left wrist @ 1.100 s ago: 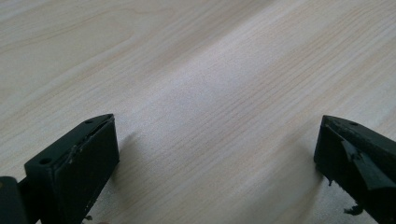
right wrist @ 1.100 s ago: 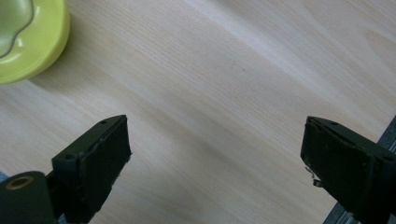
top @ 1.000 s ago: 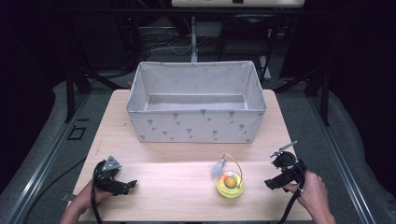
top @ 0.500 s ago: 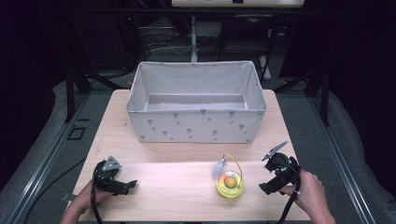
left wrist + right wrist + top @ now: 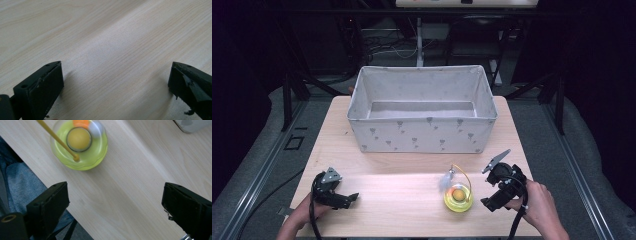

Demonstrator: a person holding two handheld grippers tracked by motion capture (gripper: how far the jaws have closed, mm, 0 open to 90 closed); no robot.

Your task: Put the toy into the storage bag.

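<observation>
Your left gripper [image 5: 346,199] sits at the near left of the table [image 5: 402,172], jaws spread wide over bare wood, holding nothing. Your right gripper [image 5: 490,186], near right, also stands wide open and empty, just right of the yellow-green toy [image 5: 458,197]; its blurred orange and grey parts are hard to identify. Farther off stands the fabric bin [image 5: 422,137].

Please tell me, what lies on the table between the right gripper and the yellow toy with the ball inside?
Nothing: between the right gripper and the yellow toy there is bare wooden table. The high view and the right gripper view both show this.
</observation>
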